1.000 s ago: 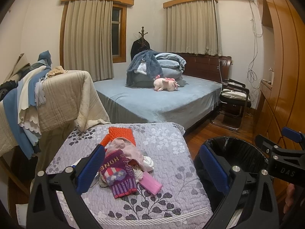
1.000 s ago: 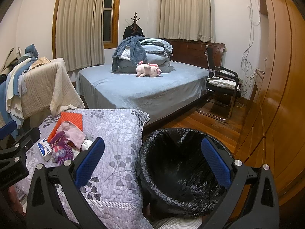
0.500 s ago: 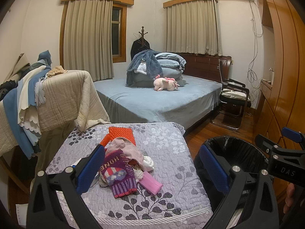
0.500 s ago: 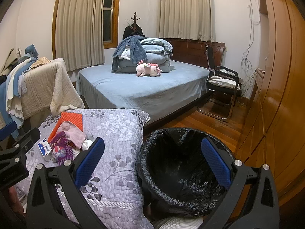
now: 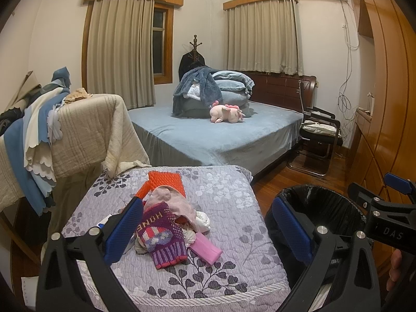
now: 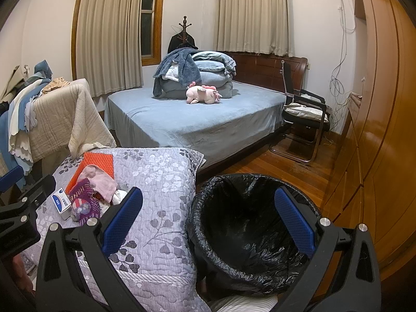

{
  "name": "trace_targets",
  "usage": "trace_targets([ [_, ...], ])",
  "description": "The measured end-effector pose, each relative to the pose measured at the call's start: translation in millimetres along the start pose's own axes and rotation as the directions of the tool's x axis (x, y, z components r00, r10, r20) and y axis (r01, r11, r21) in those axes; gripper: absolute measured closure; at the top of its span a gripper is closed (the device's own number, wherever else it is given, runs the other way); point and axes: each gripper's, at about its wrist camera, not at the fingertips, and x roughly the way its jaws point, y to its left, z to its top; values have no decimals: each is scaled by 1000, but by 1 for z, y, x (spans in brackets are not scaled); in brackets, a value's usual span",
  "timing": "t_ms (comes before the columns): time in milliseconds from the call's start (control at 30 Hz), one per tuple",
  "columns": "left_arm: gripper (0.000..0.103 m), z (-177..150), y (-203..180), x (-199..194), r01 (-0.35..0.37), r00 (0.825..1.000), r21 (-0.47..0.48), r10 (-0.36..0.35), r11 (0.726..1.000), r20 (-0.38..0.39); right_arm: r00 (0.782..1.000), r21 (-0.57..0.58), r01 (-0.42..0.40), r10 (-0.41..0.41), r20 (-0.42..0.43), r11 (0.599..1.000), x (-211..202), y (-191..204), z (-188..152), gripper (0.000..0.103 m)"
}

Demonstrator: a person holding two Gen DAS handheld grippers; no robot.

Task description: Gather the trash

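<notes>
At the far left a chair draped with cream and blue cloths (image 5: 65, 135) stands beside the bench (image 5: 228, 200), which is covered by a grey quilt printed with leaves. On the quilt lies a small heap of things: a white and blue box (image 6: 61, 199) at the heap's left edge, an orange textured mat (image 5: 166, 180) at the back, a pale pink cloth (image 5: 174, 201) over it, a purple knitted mitten (image 5: 162, 234) in front, crumpled white tissue (image 5: 204, 219) to its right, and a pink flat packet (image 5: 206, 248) touching the mitten's right side.

The left tongs (image 5: 208, 230) hang over the near part of the bench, spread wide and holding nothing; the left blue pad (image 5: 123, 230) shows in front of the heap's left edge, though whether it touches anything cannot be told, and the right pad lines up with the bin.

Right of the bench, just beside its edge on the wooden floor, stands the bin (image 6: 249, 234) lined with a black bag; nothing can be made out inside it. The right tongs (image 6: 208, 225) hover above it, also spread wide and empty, one pad over the quilt's edge and the other over the bin's right rim.

Behind are a blue bed (image 6: 197, 119) with a pink plush toy (image 6: 202, 94), and a black chair (image 6: 304, 119) by the wooden wardrobe (image 6: 377, 104).
</notes>
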Motion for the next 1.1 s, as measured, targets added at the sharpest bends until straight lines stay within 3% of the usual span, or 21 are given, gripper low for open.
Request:
trace_targets([
  [433,6,-3,1,0,0,1000,-2,0,1000,-4,1000,-1,-3,3,-5,1000,0,2,-2,4],
  [800,6,-9,7,5,-8,1000,-20,8,1000,-24,1000,-3,-16,16,-20,1000,17,25,-12,4],
  [1100,6,-21,43,25,-73,996,-38,71,997,-58,995,-10,-76,75,-71,997,47,50,-25,4],
])
